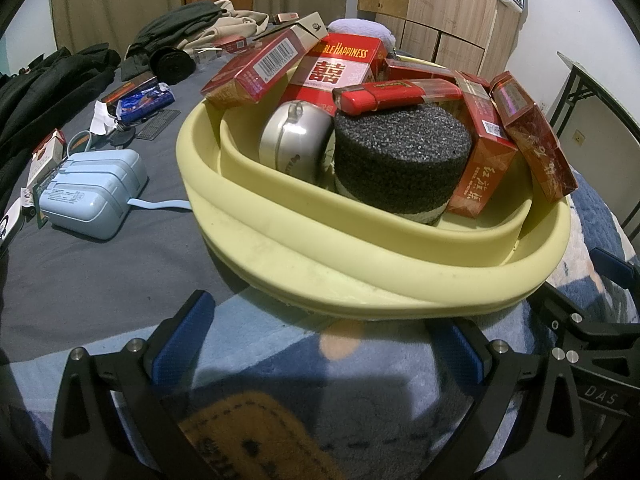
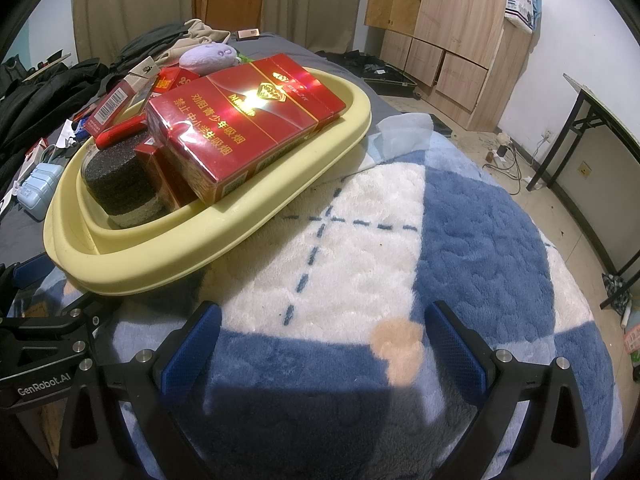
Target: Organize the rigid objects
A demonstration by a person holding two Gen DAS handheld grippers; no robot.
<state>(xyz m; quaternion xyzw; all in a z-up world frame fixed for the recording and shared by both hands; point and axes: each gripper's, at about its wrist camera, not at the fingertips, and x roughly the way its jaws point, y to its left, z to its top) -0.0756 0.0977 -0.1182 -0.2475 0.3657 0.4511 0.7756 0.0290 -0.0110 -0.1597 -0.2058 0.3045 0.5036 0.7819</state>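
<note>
Pale yellow plastic basin (image 1: 256, 216), oval with a thick rolled rim, resting on a fluffy blue-and-white blanket (image 2: 460, 248). Piled inside: glossy red cigarette packs, 1 lettered "DOUBLE HAPPINESS" (image 1: 340, 70), 1 leaning on the far rim with its barcode up (image 1: 256, 68); a coarse black foam cylinder (image 1: 400, 160); a rounded silver case (image 1: 294, 140); a smooth red lighter (image 1: 396, 94) lying across the foam. In the right wrist view, a large red carton (image 2: 244, 124) with gold Chinese print topping the heap. Beside the basin on grey sheet, a ribbed light-blue charger (image 1: 92, 192).

Left gripper (image 1: 320, 340) spread wide and holding nothing, just short of the near rim. Right gripper (image 2: 324, 336) likewise spread and holding nothing, above bare blanket right of the basin. "GenRobot.AI" legible on the neighbouring gripper body.
</note>
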